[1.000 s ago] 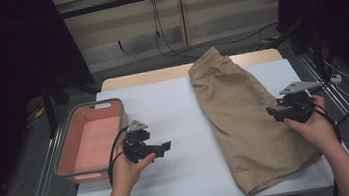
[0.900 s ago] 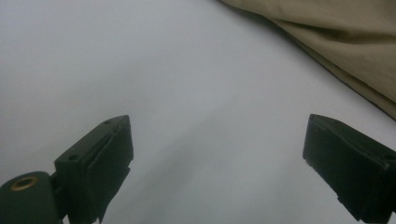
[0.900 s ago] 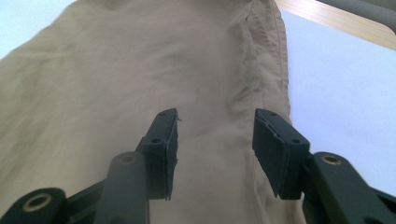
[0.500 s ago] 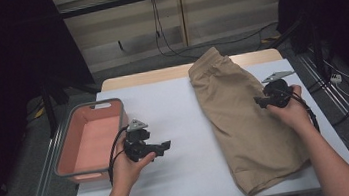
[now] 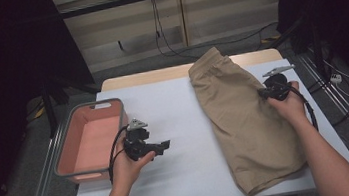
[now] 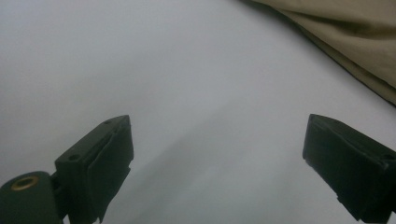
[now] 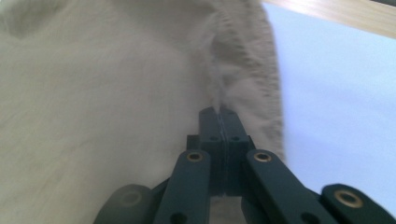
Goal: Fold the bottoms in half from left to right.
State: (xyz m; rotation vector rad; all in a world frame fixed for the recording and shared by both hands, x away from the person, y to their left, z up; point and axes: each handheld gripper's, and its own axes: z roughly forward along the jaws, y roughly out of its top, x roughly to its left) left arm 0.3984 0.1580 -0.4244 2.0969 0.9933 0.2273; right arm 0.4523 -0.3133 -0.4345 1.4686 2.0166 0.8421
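A: Where are the shorts (image 5: 245, 119) right now?

B: They lie flat on the white table (image 5: 187, 177), on the right half. The waist end points to the far side and the leg ends point to the person.

A: What is the right gripper (image 5: 268, 92) doing?

B: It sits at the right edge of the shorts, about halfway along. Its jaws have just been closing. In the right gripper view they are pressed together, and a little ridge of tan cloth (image 7: 219, 93) stands up right at the tips. So I think it has pinched the edge of the shorts.

A: And the left gripper (image 5: 164, 144)?

B: It hovers over the bare white table, near the tub (image 5: 72, 163) and apart from the shorts. Its jaws stand wide open with nothing between them. In the left gripper view you can see the shorts off in the top right corner.

A: Is the job nearly done?

B: No, I think it has only begun. One edge is grabbed. The shorts are not lifted and not folded. They are not in the tub either. All of that looks left to do, though I can't say for sure where they will go.

A: What's in the tub?

B: Nothing. It is a pink tub with a grey rim at the left side of the table, and you can see its bare bottom.
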